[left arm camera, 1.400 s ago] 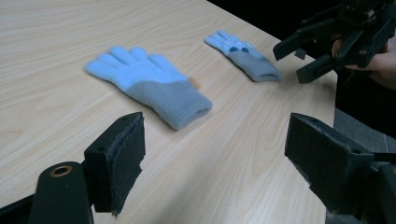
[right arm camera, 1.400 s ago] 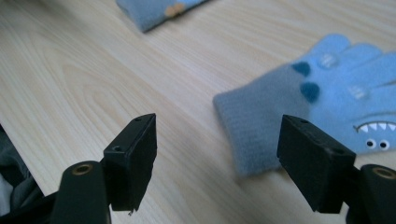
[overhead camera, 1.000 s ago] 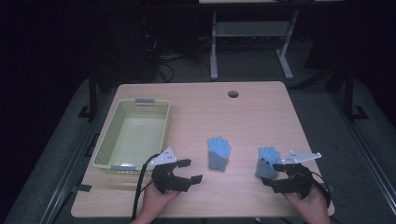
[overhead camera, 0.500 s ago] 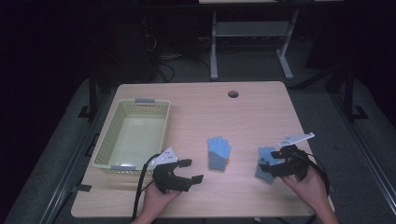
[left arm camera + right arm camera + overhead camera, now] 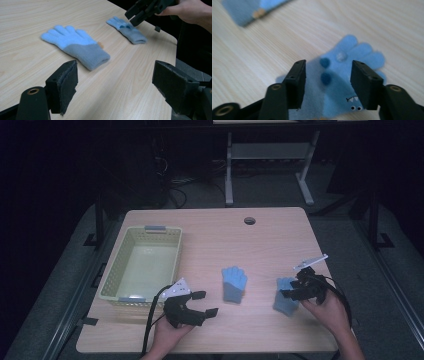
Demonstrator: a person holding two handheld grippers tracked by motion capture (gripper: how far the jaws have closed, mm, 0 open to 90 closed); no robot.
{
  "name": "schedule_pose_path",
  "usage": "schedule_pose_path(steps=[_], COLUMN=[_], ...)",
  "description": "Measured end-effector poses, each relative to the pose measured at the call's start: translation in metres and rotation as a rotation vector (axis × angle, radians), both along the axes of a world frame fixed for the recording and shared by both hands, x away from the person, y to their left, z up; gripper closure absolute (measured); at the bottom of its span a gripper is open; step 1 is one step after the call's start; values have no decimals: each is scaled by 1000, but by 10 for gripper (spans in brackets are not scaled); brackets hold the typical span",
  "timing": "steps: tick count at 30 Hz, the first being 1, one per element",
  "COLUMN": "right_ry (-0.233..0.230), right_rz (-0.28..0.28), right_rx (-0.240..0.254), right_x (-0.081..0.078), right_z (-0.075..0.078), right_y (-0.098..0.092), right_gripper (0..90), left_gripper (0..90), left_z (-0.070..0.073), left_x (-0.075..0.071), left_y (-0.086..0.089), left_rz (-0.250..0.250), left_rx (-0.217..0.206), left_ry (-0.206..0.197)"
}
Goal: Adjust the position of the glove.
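Gloves are the objects in hand: two blue ones lie flat on the wooden table (image 5: 260, 240). At the left of the high view a pale yellow basket (image 5: 112, 281) is seen standing with nothing in it, and just below its lower right corner the left gripper (image 5: 202, 302) is held low over the table, jaws spread wide with nothing between them; compared with the earlier pictures it has not shifted. At the centre of the frame the middle glove (image 5: 233, 283) lies untouched, fingers toward the far edge, as it did a second ago. At the lower right the right glove (image 5: 286, 296) is found, and here the change is seen: the right gripper (image 5: 291, 293), which stood to the right of this glove a second ago, has been carried leftward onto it, and its jaws have just been closing. In the right gripper view the glove's palm, with its dark blue dots and small cartoon eyes and teeth, is framed between the two black pads (image 5: 298, 82), yet bare fabric shows on both sides and no pinch is made. The grasp is judged to be nearly taken, with a lift toward the basket the likely next step.
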State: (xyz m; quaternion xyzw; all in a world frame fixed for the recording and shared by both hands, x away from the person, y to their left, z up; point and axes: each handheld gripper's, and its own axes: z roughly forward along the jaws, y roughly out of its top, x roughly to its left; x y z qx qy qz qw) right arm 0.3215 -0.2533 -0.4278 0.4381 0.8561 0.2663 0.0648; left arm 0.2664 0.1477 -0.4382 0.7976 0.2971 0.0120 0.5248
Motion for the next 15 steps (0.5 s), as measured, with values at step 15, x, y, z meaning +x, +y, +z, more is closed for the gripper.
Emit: schedule_pose_path(steps=[15], right_ry=[30], right_rz=[8], right_rx=[-121], right_x=[2], right_z=[-19], right_y=[8], right_gripper=[691], left_gripper=[207], left_z=[-2], left_x=[-1], left_y=[-2], left_rz=[-2], left_rx=[2], left_ry=[5])
